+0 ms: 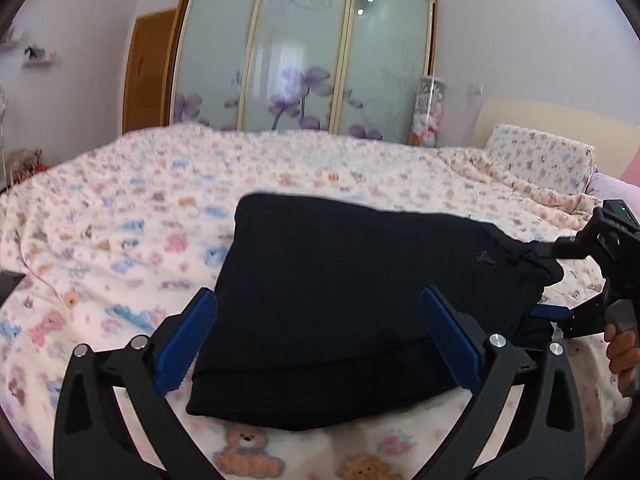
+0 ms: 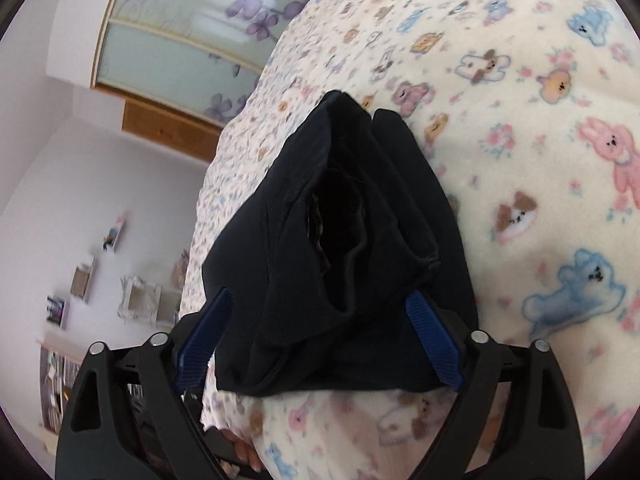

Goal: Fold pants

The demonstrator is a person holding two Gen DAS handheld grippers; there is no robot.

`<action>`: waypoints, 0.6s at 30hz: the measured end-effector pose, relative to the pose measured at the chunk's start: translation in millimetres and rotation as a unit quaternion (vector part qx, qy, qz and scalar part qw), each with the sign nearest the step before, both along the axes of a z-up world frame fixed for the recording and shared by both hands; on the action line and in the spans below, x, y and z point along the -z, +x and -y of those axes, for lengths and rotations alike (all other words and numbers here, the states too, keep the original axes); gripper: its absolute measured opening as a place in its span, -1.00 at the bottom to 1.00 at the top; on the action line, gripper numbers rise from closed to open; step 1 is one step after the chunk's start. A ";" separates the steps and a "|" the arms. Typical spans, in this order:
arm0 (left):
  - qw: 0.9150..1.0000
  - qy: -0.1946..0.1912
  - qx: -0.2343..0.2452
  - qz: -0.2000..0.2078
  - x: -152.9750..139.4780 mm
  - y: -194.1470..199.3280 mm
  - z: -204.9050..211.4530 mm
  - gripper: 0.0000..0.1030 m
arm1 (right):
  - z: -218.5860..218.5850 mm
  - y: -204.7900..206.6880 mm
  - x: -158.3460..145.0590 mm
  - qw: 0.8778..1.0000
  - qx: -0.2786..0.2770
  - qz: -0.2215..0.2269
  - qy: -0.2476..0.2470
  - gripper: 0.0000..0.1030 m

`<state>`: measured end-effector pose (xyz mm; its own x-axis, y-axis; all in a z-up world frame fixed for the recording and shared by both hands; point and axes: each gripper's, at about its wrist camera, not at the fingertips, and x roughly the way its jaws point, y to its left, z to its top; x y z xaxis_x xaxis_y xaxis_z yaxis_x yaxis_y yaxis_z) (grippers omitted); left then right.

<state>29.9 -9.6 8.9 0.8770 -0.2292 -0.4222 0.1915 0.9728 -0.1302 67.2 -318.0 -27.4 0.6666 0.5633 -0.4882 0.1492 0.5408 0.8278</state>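
Note:
The black pants [image 1: 340, 300] lie folded into a thick rectangle on the bear-print blanket [image 1: 120, 240]. My left gripper [image 1: 318, 300] is open wide just above their near end; its blue pads [image 1: 188, 344] stand on either side of the cloth without pressing it. At the right, the right gripper [image 1: 550, 280] has its two fingers above and below the bunched waist end, with a hand [image 1: 620, 348] on its handle. In the right wrist view that waist end [image 2: 340, 220] gapes between the wide-set jaws of the right gripper [image 2: 320, 308], and cloth drapes against one blue pad [image 2: 436, 340].
The blanket covers the whole bed. A matching pillow [image 1: 536, 160] and a pale headboard [image 1: 560, 116] are at the far right. A wardrobe with flowered sliding doors [image 1: 304, 52] stands behind the bed. A dark object [image 1: 10, 282] lies at the left edge.

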 end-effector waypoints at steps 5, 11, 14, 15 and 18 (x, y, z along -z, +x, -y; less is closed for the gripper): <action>0.999 -0.035 -0.009 -0.034 9.5 6.5 -15.4 0.96 | -2.6 10.5 12.5 0.997 0.067 -0.030 -0.030 0.23; 0.995 -0.074 -0.017 -0.068 22.0 13.3 -31.9 0.96 | 0.4 -2.4 9.6 0.997 0.081 0.016 -0.002 -0.37; 0.992 -0.092 -0.024 -0.079 25.7 15.2 -39.1 0.96 | -7.5 -15.0 -12.7 0.995 0.068 0.064 -0.029 -0.40; 0.992 -0.096 -0.026 -0.081 26.5 15.6 -41.0 0.97 | -9.2 -19.8 -18.6 0.995 0.064 0.075 -0.034 -0.40; 0.991 -0.101 -0.029 -0.079 24.9 13.8 -44.0 0.97 | -17.1 -36.4 -35.0 0.991 0.058 0.109 -0.057 -0.40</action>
<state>43.7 34.4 -16.0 0.8180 -0.2742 -0.5056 0.0982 0.9327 -0.3469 30.8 -300.8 7.7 0.8198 0.4270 -0.3816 0.0400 0.6220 0.7820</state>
